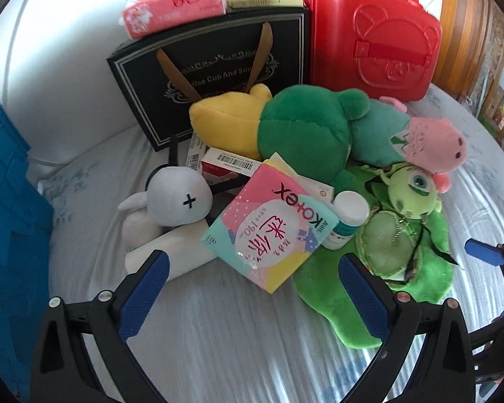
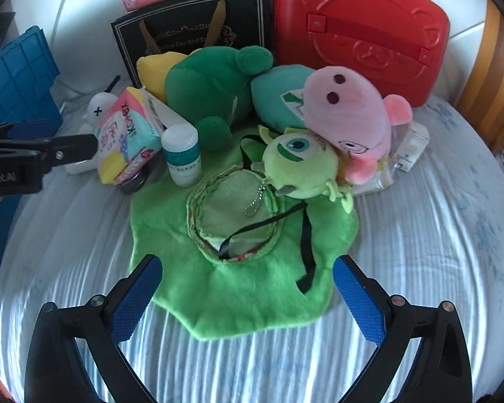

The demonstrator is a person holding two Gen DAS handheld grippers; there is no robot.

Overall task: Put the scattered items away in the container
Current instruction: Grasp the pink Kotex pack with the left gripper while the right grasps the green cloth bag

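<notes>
Both grippers hover wide apart and empty over the bed [image 2: 420,235]: the left gripper [image 1: 252,299] near the Kotex pack [image 1: 268,228], the right gripper [image 2: 245,295] over the green plush bag [image 2: 245,268]; the blue crate [image 1: 6,201] stands at left

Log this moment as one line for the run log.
left gripper: open, empty, facing Kotex pack | right gripper: open, empty, over green plush pouch | blue crate: left side
</notes>
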